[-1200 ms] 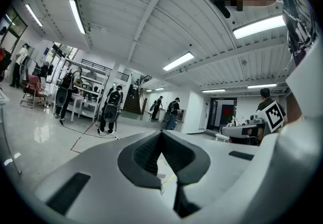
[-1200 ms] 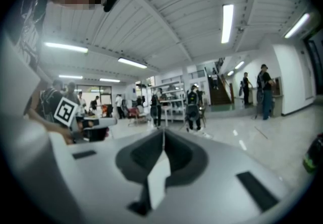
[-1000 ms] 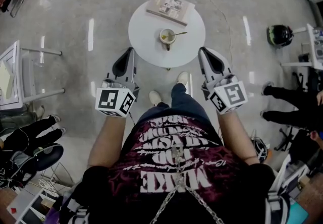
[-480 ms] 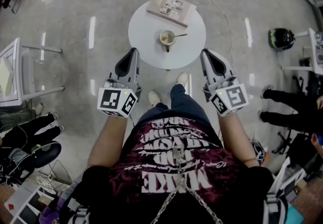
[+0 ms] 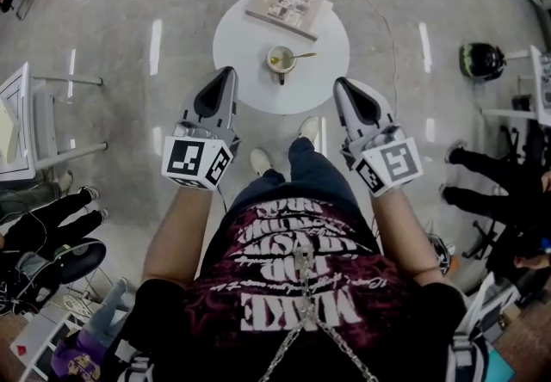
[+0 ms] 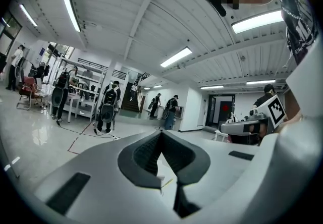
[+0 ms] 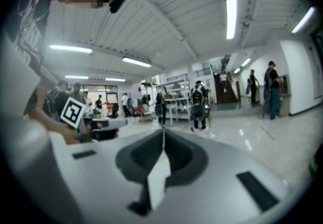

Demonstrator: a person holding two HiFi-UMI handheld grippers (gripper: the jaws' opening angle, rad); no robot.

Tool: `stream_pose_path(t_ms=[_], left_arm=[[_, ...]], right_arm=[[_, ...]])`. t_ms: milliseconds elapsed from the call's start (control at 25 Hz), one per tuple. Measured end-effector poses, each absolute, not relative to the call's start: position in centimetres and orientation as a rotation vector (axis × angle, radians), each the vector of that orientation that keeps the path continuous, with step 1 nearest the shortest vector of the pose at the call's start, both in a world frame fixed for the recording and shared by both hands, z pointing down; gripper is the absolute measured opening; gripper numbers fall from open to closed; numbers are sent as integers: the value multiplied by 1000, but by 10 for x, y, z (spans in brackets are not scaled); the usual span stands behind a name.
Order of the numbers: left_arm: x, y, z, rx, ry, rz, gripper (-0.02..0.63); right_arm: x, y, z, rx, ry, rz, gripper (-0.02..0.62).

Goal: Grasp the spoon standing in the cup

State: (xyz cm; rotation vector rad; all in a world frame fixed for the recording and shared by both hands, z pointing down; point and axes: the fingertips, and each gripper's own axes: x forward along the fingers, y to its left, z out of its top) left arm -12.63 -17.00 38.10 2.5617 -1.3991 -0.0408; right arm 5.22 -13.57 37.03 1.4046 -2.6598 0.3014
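In the head view a pale cup [image 5: 281, 60] stands near the middle of a small round white table [image 5: 245, 89]. A gold spoon [image 5: 300, 56] rests in it, its handle leaning to the right over the rim. My left gripper [image 5: 225, 71] hovers at the table's near left edge, and my right gripper [image 5: 337, 81] at its near right edge. Both are short of the cup and apart from it. In the left gripper view my left gripper [image 6: 161, 131] has its jaws closed together on nothing. The right gripper [image 7: 163, 130] in its own view is likewise shut and empty. Neither gripper view shows the cup.
A book [image 5: 289, 8] lies on the far side of the table. On the floor sit a black helmet [image 5: 478, 60] at right and a white rack [image 5: 26, 126] at left. People's legs [image 5: 486, 167] stand at right, and a seated person [image 5: 43, 230] is at lower left.
Both grippers have edged forward toward the table's near rim and stay shut. The cup, spoon and book have not moved on the table.
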Motion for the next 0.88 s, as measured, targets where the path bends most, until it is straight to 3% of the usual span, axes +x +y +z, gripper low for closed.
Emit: stream_pose_path(t_ms=[880], left_arm=[[-78,-223,413,2441,-1503,44,25]], right_arm=[[106,-219,401,1242,-2691,398,34]])
